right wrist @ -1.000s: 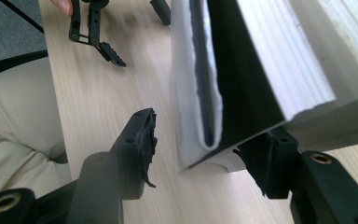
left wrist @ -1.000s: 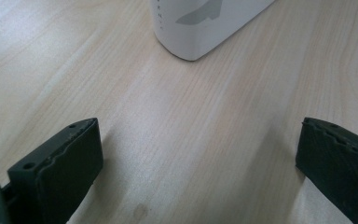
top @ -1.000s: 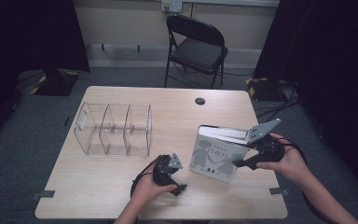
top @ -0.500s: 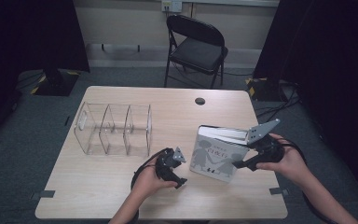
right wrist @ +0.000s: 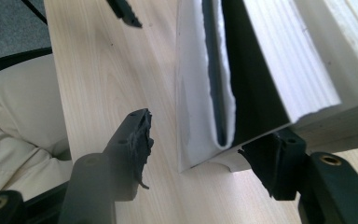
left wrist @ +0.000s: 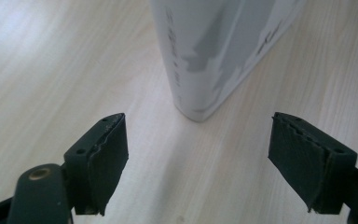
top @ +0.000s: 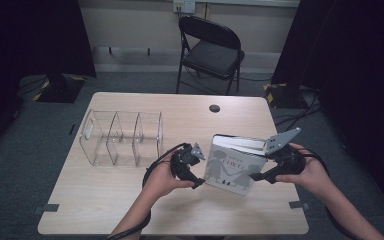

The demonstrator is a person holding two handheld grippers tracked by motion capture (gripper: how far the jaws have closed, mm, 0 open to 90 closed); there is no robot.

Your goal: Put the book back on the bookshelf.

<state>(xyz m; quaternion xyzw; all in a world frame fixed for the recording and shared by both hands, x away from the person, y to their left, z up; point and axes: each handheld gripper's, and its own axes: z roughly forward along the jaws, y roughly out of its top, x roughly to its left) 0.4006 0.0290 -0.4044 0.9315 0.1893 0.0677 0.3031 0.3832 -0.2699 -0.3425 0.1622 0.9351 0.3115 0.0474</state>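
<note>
Book (top: pixel 232 167): stood tilted on the bench (top: pixel 130 210), near its front right part, cover with grey figures turned toward the person; pages (right wrist: pixel 279 60) are seen fanned at the right edge.
Left gripper (top: pixel 196 175): held just beside the book's left edge; the jaws have just been closing, yet the pads (left wrist: pixel 105 163) are seen well apart, with the book's spine corner (left wrist: pixel 200 107) ahead of the gap — nothing is pressed.
Right gripper (top: pixel 257 176): held at the book's right side, jaws partly open and just widened; one pad (right wrist: pixel 272 163) is set under the lower corner, the other (right wrist: pixel 140 140) stands clear of the cover — no firm grip can be told.
Organizer (top: pixel 122 137): clear, three compartments, set on the left of the bench — no contents are seen in it.
Chair (top: pixel 212 50): stood beyond the bench.
</note>
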